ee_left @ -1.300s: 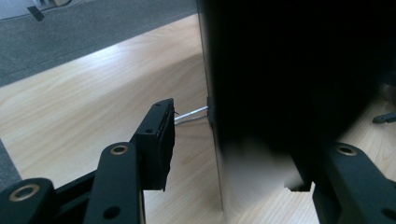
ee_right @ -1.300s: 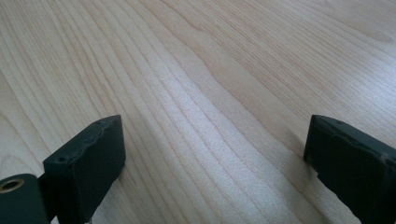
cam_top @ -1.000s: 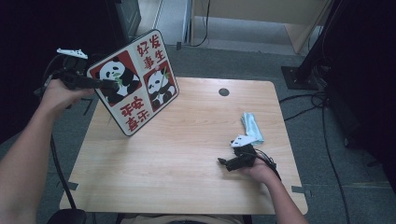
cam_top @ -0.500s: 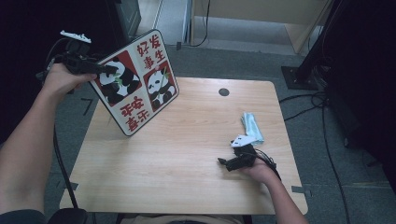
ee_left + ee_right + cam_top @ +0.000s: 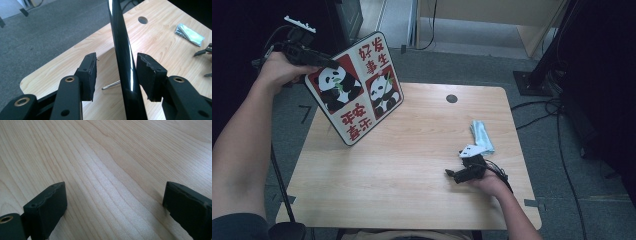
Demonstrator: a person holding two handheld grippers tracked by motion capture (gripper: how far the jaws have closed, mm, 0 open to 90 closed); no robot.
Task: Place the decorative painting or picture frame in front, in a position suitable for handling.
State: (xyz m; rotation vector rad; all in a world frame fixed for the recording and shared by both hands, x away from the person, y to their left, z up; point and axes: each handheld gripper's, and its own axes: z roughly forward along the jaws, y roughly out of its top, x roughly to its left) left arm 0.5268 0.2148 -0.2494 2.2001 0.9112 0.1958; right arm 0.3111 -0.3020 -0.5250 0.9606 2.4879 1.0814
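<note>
I am holding my left claw (image 5: pixel 319 61) at the top left corner of the panda board (image 5: pixel 357 87), which is standing tilted on its lower edge near the far left part of the tabletop (image 5: pixel 412 165). In the left claw view the board's glossy black edge (image 5: pixel 123 62) is running up between my two jaws. The jaw on the right side of that view is lying right against the board, while the other one is standing off with a clear gap, so the claw is about half open and has just been closing around the board without yet pinching it. A thin metal rod (image 5: pixel 111 85) is lying on the wood behind the board.

My right claw (image 5: pixel 453 174) is resting low on the tabletop near its right front part, with my hand wrapped around its body. In the right claw view its jaws are standing wide apart with nothing between them but bare wood grain.

A folded pale green cloth (image 5: pixel 482 135) is lying just beyond my right hand, and a small round hole (image 5: pixel 451 98) is sitting near the tabletop's far edge.
</note>
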